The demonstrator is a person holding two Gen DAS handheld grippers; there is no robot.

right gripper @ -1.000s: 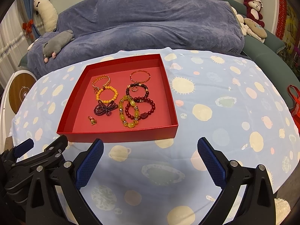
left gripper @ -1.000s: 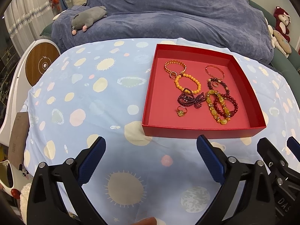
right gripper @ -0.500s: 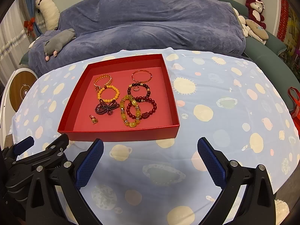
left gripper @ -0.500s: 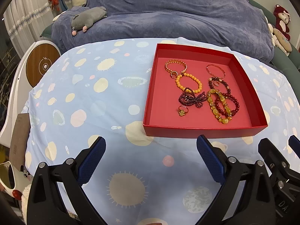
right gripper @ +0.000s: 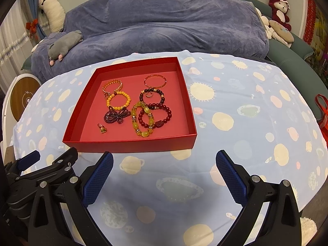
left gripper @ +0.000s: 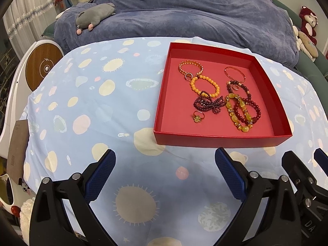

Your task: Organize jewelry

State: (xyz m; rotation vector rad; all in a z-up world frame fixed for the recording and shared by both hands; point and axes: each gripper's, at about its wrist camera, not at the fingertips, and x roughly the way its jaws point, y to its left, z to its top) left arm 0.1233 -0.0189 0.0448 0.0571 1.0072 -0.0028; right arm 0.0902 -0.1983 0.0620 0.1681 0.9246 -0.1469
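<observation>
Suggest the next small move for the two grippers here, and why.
Probably ease the right gripper forward over the near wall of the red box toward the small ring. Both it and the left gripper are open, empty and short of the box, and that ring lies alone near the front, clear of the tangled bracelets.

sofa (right gripper: 164, 30): blue throw | curtain (left gripper: 22, 20): white, left | plush toys (right gripper: 279, 10): right
</observation>
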